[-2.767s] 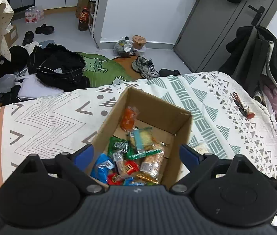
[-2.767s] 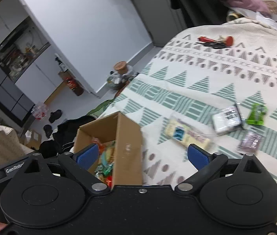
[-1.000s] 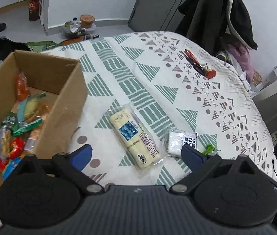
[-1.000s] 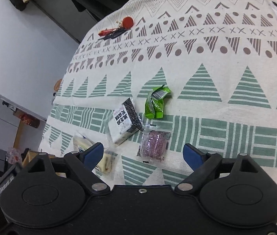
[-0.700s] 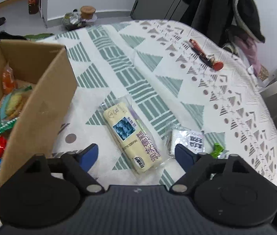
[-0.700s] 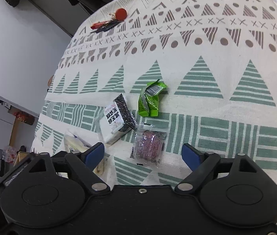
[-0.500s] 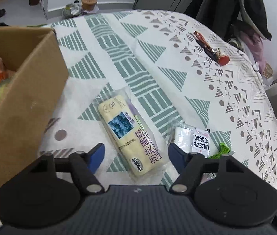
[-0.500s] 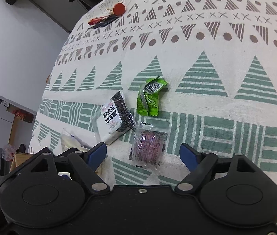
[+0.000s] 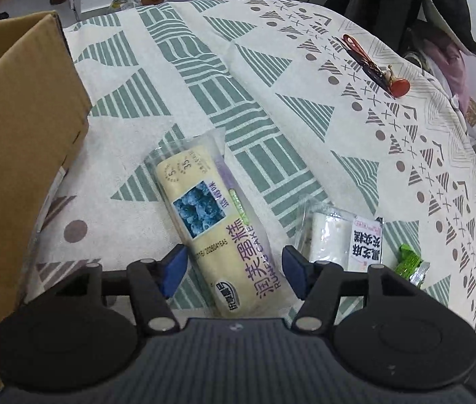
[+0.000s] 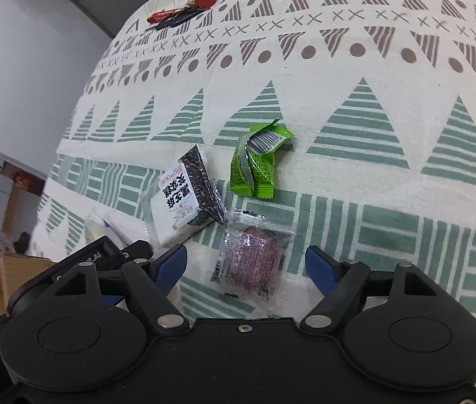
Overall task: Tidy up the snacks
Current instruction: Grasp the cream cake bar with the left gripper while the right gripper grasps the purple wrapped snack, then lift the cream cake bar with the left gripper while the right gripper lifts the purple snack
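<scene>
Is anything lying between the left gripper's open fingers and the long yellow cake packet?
Nothing visible: the left gripper is open with a pad on either side of the long yellow cake packet's near end.

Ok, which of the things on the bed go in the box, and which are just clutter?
For the box:
cake bar
black-and-white packet
green packets
purple packet

Just lying about:
keys with red tag
clothes past the bed
</scene>
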Available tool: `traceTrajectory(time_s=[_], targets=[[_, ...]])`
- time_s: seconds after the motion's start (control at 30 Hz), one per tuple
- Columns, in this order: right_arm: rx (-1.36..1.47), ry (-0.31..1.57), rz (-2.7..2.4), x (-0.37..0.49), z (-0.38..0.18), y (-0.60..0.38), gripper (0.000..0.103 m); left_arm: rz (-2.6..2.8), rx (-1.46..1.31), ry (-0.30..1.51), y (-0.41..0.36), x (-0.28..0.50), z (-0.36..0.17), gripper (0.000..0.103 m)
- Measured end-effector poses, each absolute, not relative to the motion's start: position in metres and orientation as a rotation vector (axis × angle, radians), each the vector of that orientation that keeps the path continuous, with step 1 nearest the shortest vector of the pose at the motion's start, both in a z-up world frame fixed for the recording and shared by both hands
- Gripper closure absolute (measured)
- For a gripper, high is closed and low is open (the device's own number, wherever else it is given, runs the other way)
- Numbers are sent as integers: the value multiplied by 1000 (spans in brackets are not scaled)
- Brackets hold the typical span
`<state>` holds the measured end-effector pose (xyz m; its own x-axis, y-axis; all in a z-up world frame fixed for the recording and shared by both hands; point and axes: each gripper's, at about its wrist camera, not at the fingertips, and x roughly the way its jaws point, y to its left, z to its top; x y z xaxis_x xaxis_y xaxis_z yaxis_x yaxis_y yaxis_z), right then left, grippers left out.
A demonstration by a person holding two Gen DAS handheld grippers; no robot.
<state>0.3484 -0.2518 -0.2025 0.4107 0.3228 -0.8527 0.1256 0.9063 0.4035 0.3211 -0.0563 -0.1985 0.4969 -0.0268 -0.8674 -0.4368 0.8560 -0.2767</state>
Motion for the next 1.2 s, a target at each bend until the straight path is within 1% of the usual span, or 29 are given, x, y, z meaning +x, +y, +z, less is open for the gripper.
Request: traceTrajectory(time_s=[0.1, 0.13, 0.23, 0.3, 0.37, 0.5, 0.7, 1.0, 1.2], targets=[[389, 1140, 103, 363, -204, -243, 28, 262, -473, 1022, -60, 319, -199, 46], [378, 1136, 97, 366, -204, -241, 29, 264, -471, 1019, -60, 318, -199, 49], [327, 1129, 82, 366, -203, -236, 40, 265, -482, 1017, -53, 315, -198, 63], [310, 1127, 72, 363, -203, -238, 54, 253, -488, 1014, -48, 311, -197, 67], [326, 1128, 73, 362, -202, -243, 56, 249, -491, 1009, -46, 308, -196, 70], [341, 1128, 79, 358, -199, -245, 59, 245, -516, 1001, -45, 298, -190, 73], [371, 1109, 89, 349, -189, -248, 60, 224, -500, 965, -44, 283, -173, 75], [391, 1037, 159, 333, -163, -241, 61, 233, -496, 895, -32, 259, -138, 75], [414, 948, 233, 319, -141, -236, 61, 248, -495, 862, -24, 243, -122, 75]])
